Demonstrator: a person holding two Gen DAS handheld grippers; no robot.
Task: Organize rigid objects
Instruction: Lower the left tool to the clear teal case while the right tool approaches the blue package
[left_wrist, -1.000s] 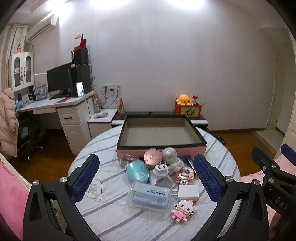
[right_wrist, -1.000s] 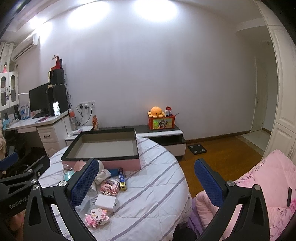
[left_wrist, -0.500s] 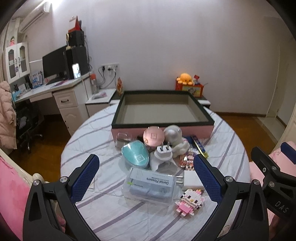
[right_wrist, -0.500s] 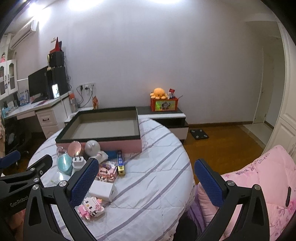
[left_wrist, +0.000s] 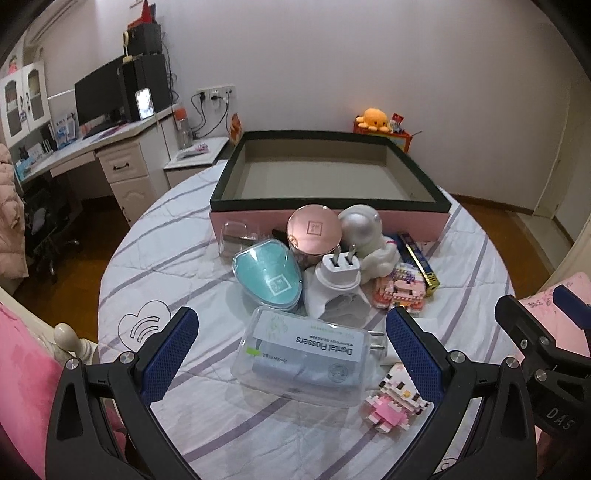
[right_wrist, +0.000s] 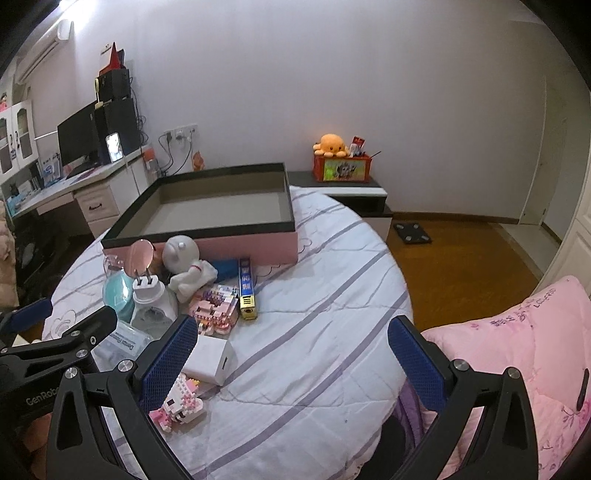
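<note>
A pink box with a dark rim (left_wrist: 328, 219) (right_wrist: 207, 243) stands open and empty at the far side of the round table. In front of it lies a cluster: a clear dental flosser case (left_wrist: 303, 362), a teal case (left_wrist: 267, 275), a round pink compact (left_wrist: 314, 230), a white plug adapter (left_wrist: 340, 273) (right_wrist: 147, 291), a white astronaut figure (left_wrist: 364, 230) (right_wrist: 183, 258), brick toys (left_wrist: 400, 288) (right_wrist: 214, 308), a pink brick figure (left_wrist: 391, 404) (right_wrist: 177, 404) and a white cube charger (right_wrist: 210, 360). My left gripper (left_wrist: 291, 354) is open above the flosser case. My right gripper (right_wrist: 291, 358) is open over bare cloth.
The striped tablecloth (right_wrist: 314, 325) covers the round table. A gold and blue bar (right_wrist: 246, 291) lies by the brick toys. A pink quilt (right_wrist: 517, 350) is at the right. A desk with a monitor (left_wrist: 99, 92) stands at the back left, a low cabinet (right_wrist: 354, 192) behind.
Both grippers have moved forward and tilted down toward the table. The cluster now looks larger and nearer. Nothing has been taken hold of.
</note>
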